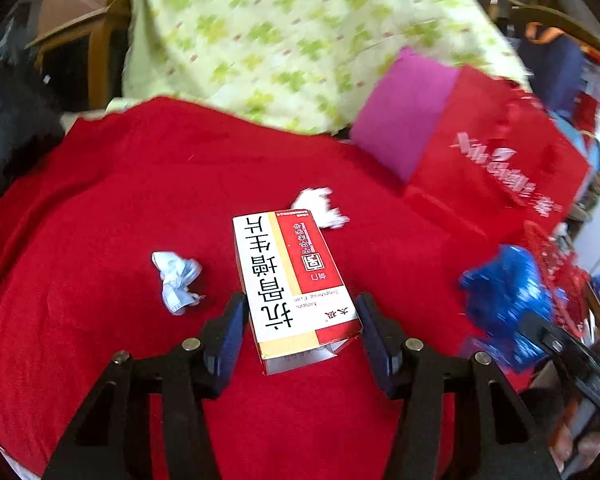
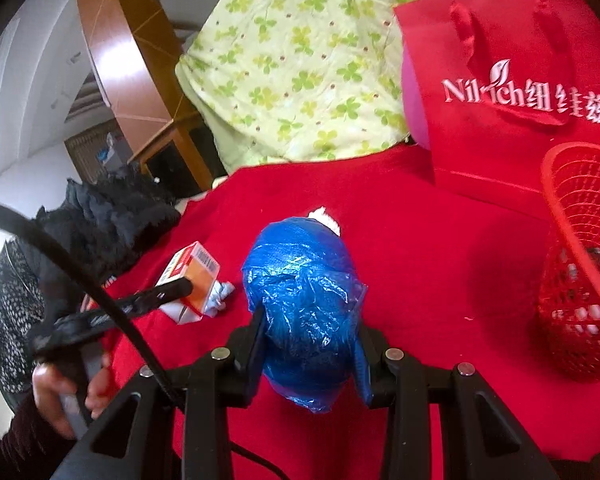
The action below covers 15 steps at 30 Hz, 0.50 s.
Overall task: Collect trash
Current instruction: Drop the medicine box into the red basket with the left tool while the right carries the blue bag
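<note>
A white and red medicine box (image 1: 294, 284) lies on the red cloth, between the fingers of my left gripper (image 1: 300, 320), which is open around its near end. A crumpled pale tissue (image 1: 176, 282) lies left of the box and a white tissue (image 1: 320, 208) lies behind it. My right gripper (image 2: 310, 344) is shut on a crumpled blue plastic bag (image 2: 306, 300), held above the cloth. The box (image 2: 192, 276) and left gripper (image 2: 156, 296) show in the right wrist view. The blue bag (image 1: 504, 304) shows blurred at the right of the left wrist view.
A red mesh basket (image 2: 580, 264) stands at the right on the red cloth (image 1: 140, 208). A red paper bag (image 2: 512, 92) stands behind it. A green-patterned quilt (image 1: 292, 36) lies at the back. Dark clothing (image 2: 100, 224) lies at the left.
</note>
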Available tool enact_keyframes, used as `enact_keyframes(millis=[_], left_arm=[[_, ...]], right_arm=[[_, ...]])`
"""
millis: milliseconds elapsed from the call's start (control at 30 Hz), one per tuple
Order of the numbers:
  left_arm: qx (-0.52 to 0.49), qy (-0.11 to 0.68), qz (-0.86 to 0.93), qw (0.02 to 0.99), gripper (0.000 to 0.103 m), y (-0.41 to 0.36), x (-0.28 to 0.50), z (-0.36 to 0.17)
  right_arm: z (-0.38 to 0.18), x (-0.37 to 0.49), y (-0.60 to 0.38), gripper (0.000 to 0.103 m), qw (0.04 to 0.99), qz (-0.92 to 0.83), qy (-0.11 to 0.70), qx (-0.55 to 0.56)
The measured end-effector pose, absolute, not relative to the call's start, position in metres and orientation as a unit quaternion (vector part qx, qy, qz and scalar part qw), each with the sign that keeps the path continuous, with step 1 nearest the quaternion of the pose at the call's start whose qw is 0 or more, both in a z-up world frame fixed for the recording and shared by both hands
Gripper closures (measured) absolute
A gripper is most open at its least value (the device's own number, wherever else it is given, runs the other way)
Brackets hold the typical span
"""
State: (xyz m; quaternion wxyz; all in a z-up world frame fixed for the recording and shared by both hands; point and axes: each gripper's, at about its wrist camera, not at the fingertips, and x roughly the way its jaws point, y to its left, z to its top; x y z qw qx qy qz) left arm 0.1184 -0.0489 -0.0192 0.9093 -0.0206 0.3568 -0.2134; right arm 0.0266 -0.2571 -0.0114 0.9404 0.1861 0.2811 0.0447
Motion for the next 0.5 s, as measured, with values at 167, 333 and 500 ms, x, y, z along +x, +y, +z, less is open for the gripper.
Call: enact_keyframes(millis=[167, 333, 500], left_arm=[[0.002, 0.336, -0.25, 0.908, 0.046, -0.069, 0.078, -0.007], [0.032, 0.325, -0.269, 0.906, 0.046, -0.088, 0.04, -0.013], [0.066, 0.317, -0.278, 0.904, 0.046, -0.103, 0.012, -0.016]], right_arm=[[0.011, 0.003, -0.261, 0.064, 0.95, 0.032, 0.251, 0.183], [0.026, -0.013, -0.261, 0.064, 0.955, 0.026, 0.233, 0.182], [0.035, -0.029, -0.259, 0.064, 0.959, 0.024, 0.224, 0.173]])
